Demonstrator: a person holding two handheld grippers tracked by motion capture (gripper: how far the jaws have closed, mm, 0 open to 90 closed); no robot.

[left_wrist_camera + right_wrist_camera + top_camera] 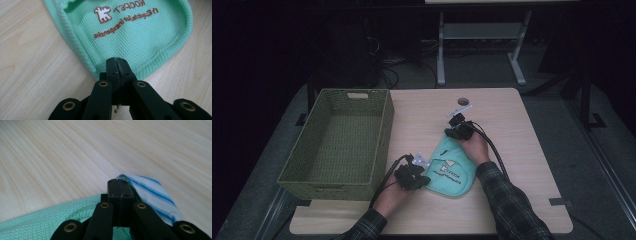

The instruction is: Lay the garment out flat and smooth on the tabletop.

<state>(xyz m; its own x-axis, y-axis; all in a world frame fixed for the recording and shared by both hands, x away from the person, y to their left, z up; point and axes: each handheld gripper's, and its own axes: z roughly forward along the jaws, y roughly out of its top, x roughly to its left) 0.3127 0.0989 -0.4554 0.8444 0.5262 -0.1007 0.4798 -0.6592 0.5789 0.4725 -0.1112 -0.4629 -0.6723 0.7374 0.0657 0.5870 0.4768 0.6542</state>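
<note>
A mint-green mesh pet garment [454, 172] with brown print lies flat on the wooden table [512, 130], near its front middle. My left gripper [423, 179] is at the garment's left edge. In the left gripper view its jaws [117, 61] are shut on the garment's hem [140, 30]. My right gripper [458, 133] is at the garment's far end. In the right gripper view it [118, 182] is shut, with a white and blue striped piece [152, 192] of the garment bunched at its tip and green mesh [37, 225] below.
A green woven basket [384, 130] with nothing inside stands on the table's left half, close to my left hand. A round cable hole [462, 101] is near the table's far edge. Bare wood lies to the right of the garment.
</note>
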